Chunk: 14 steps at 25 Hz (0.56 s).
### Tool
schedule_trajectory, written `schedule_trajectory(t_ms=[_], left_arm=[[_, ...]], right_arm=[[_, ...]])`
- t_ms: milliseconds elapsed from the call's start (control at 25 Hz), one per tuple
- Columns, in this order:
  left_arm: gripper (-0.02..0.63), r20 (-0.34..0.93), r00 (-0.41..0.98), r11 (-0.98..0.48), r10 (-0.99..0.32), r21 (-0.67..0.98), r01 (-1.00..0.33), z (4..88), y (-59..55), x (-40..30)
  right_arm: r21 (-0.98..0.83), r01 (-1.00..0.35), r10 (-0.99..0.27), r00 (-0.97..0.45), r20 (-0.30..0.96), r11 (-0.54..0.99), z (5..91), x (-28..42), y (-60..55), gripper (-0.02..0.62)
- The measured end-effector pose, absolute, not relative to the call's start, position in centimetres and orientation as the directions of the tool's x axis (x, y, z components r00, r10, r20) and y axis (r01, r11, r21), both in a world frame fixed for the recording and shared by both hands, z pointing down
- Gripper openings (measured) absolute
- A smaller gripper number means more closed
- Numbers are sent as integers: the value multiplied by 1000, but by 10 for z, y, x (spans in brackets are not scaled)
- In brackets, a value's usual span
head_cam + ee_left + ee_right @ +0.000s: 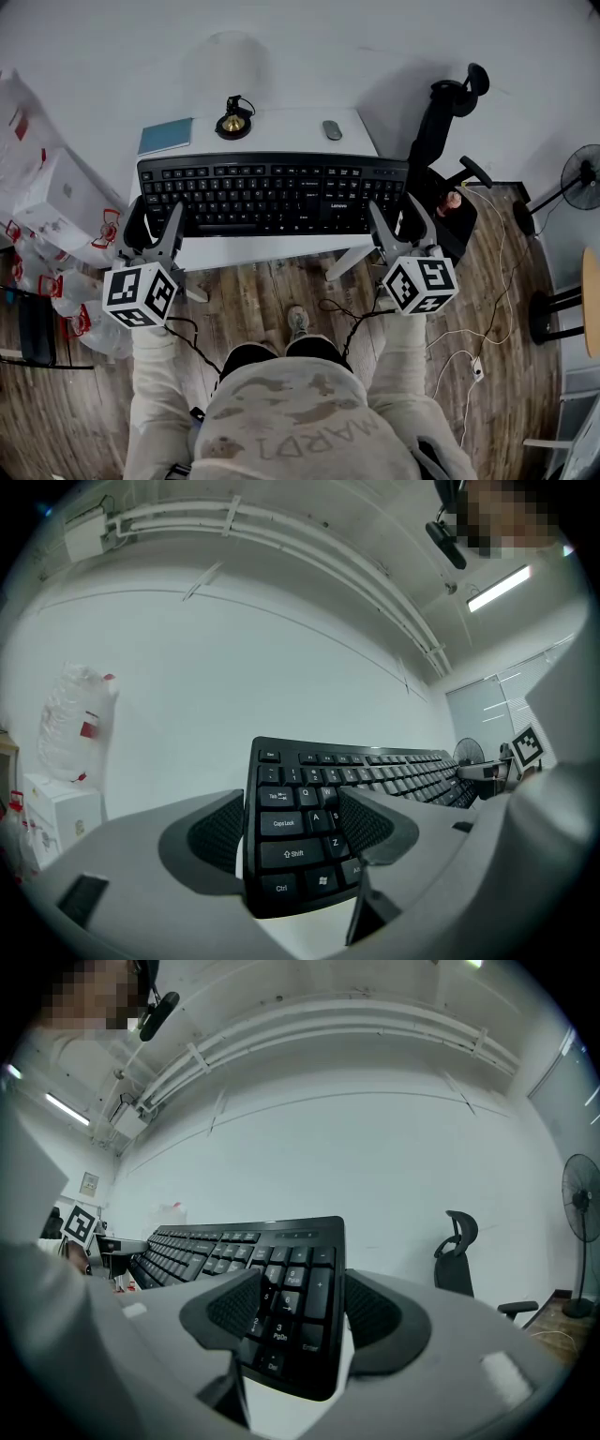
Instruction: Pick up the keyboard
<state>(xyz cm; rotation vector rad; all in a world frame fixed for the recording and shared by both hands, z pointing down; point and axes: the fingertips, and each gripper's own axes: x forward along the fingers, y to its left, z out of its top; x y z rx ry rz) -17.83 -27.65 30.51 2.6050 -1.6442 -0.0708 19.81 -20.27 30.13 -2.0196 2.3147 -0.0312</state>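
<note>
Keyboard (272, 192): black, full-size, with a number pad at its right end, white legends on low flat keys and a thin frame. It lies crosswise over the small white table (281, 124) in front of me, and both ends overhang the table's sides. From the head view I cannot tell whether it is clear of the tabletop. My left gripper (157, 221) is clamped on the left end. In the left gripper view the keyboard (298, 799) sits between the ribbed pads (221, 832), one on the key face beside A, S and Z, the other on the opposite side. My right gripper (398, 221) is clamped on the number-pad end. There the keyboard (298, 1288) fills the gap between the pads (371, 1309), one of them over the 5 and 2 keys. Behind the keyboard on the table are a teal notebook (166, 135), a round brass-topped object (233, 122) and a small grey oval (332, 129). A black office chair (441, 122) stands to the right.
</note>
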Motion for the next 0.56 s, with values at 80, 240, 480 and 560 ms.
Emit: schedule_trajectory(t_ms=[80,240,480,560], left_arm=[[314,-7,430,-429,-903,76,-900,305,-277,-178],[314,-9,430,-429,-903,76,-900,305,-276,-178],[314,-13,429,-428,-903,77,-900,305,-275,-179],[314,-16,428,-428,-904,78,-901,305,-274,-180]], right_arm=[[-59,-989,-990,-134,-41,136,301,198,-202,285],[-57,-989,-990,-133,-44,135,301,198,-202,285],[-50,-989,-989,-136,-56,139,299,197,-201,285],[-49,-989,-989,-137,-59,140,298,197,-200,285]])
